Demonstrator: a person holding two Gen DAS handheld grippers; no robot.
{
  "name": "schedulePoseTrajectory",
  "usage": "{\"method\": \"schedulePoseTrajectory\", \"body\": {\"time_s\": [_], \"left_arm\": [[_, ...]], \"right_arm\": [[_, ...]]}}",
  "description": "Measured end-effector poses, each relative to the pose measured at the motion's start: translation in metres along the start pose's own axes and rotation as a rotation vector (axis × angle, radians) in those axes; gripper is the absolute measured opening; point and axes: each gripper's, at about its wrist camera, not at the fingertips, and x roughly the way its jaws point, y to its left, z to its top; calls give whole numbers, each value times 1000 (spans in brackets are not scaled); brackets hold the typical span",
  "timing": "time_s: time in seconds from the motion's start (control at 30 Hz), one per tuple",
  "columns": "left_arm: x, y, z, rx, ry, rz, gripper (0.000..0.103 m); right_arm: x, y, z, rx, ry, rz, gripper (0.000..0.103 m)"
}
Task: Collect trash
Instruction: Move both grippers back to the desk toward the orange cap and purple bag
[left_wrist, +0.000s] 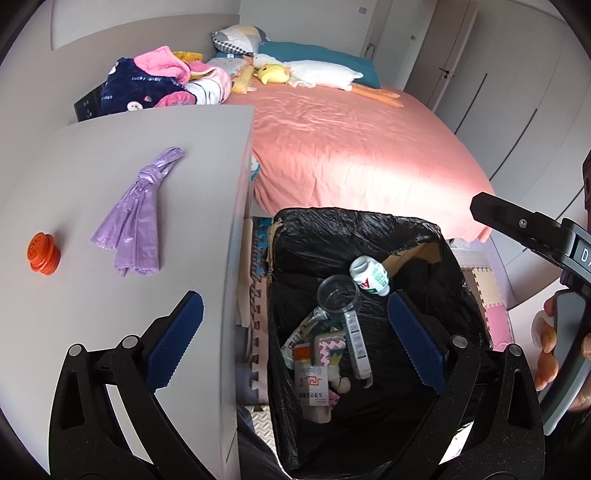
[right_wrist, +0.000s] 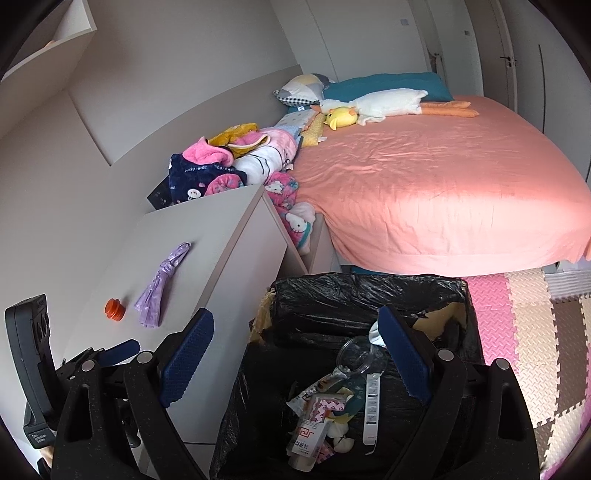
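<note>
Both grippers hang above a cardboard box lined with a black trash bag, which stands on the floor between a grey cabinet and the bed with the pink sheet. The left gripper has its two blue-padded fingers spread wide apart and holds nothing; its left finger is over the edge of the cabinet top and its right finger is over the inside of the bag. The right gripper is also wide open and empty, with one finger over the cabinet edge and the other over the bag opening. Inside the bag the trash lies in a loose heap: a small white bottle with a green label rests near the far side, just beside a clear plastic cup that lies with its mouth turned up toward the camera. Nearer to the camera there are a white medicine box with a red pattern, a narrow white carton and some crumpled wrappers touching each other. On the cabinet top a folded purple plastic bag, tied in a knot near one end, lies flat, and an orange round cap stands well apart to its left. In the left wrist view a person's hand on the handle of the right gripper shows at the right edge.
</note>
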Motion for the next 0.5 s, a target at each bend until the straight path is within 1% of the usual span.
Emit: {"method": "schedulePoseTrajectory", "body": {"time_s": [0.5], "left_arm": [[-10, 69, -1, -89, -28, 85, 97]], "right_arm": [[41, 54, 2, -50, 43, 40, 90]]}}
